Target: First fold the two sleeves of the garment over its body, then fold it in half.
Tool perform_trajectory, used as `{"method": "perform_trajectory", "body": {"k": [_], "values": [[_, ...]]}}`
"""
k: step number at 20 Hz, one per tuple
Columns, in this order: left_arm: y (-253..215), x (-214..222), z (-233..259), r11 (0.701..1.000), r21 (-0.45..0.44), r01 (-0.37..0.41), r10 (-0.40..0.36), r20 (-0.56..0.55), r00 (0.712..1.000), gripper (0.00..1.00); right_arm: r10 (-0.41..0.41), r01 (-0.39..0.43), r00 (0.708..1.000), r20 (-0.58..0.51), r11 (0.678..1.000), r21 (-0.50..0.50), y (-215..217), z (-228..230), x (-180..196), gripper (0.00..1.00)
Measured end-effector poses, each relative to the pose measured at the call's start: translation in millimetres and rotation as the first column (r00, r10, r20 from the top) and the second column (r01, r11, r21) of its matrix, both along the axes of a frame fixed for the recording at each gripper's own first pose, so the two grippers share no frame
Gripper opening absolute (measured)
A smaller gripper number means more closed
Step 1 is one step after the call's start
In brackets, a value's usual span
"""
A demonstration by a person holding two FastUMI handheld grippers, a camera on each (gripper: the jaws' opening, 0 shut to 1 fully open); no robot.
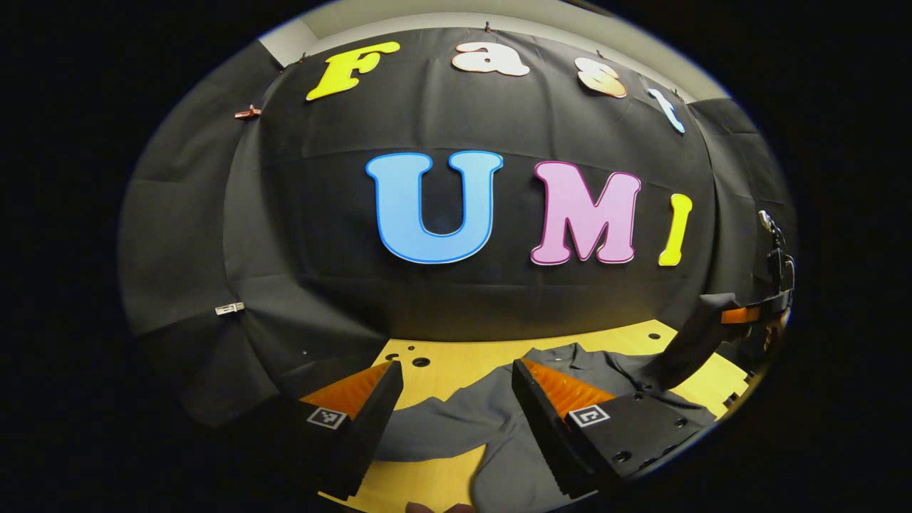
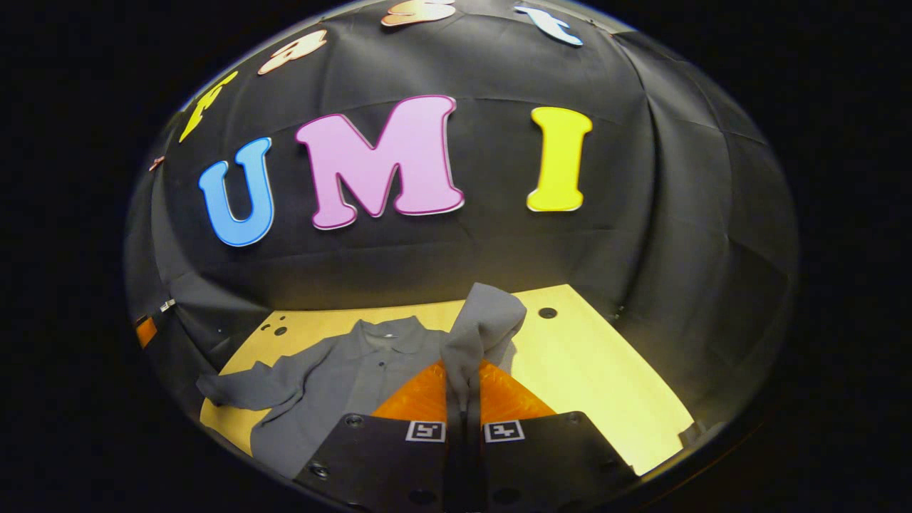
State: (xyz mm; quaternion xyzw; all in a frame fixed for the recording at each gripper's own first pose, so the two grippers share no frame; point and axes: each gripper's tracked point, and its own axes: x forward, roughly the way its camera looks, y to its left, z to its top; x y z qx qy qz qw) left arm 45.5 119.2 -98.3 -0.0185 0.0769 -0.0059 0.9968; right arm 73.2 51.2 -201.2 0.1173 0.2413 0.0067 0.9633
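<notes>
The shirt (image 2: pixel 356 370) lies collar-up on the table (image 2: pixel 584 370), body flat, collar toward the booth wall. In the right gripper view, one sleeve (image 2: pixel 484 320) stands lifted off the table, pinched between the two fingers of the right gripper (image 2: pixel 463 399), which are pressed together on the cloth. The other sleeve (image 2: pixel 249 388) lies spread out flat to the far side, not yet folded. In the left gripper view, the left gripper (image 1: pixel 456 399) hovers above the shirt (image 1: pixel 491 420) with its fingers spread wide and holding nothing; the right gripper (image 1: pixel 741 313) appears at the edge of that view with the raised sleeve (image 1: pixel 695 342) hanging from it. The step in hand appears to be the first sleeve fold, with the second sleeve and the half fold left to do. Risks: the pinch seems to hold only a small part of the sleeve, though how much cloth sits between the fingers cannot be told for certain, so the cloth may slip out during the carry. A lift that goes too high or too far may drag the body and wrinkle it. Release short of the body leaves a bunched, uneven fold.
</notes>
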Motion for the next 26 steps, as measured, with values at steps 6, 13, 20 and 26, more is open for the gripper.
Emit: {"method": "perform_trajectory", "body": {"k": [6, 13, 20, 26], "values": [[52.7, 6.2, -34.3, 0.999, -0.031, -0.041, 0.04, -0.05, 0.998, 0.97, 0.107, -0.107, 0.994, -0.02, 0.994, -0.025, 87.2, -13.6, 26.4, 0.05], [107.0, 19.6, -90.2, 0.995, -0.04, -0.092, 0.087, -0.112, 0.99, 0.97, 0.192, -0.198, 0.971, -0.141, 0.98, -0.028, 171.7, -74.7, 41.5, 0.05], [144.1, 26.5, -171.6, 0.989, -0.023, -0.146, 0.138, -0.217, 0.967, 0.99, 0.218, -0.238, 0.935, -0.279, 0.971, -0.04, 223.2, -147.9, 37.6, 0.05], [170.2, 34.4, -233.2, 0.978, 0.015, -0.206, 0.2, -0.318, 0.927, 0.99, 0.223, -0.248, 0.899, -0.377, 0.969, -0.019, 248.0, -184.2, 30.4, 0.07]]}}
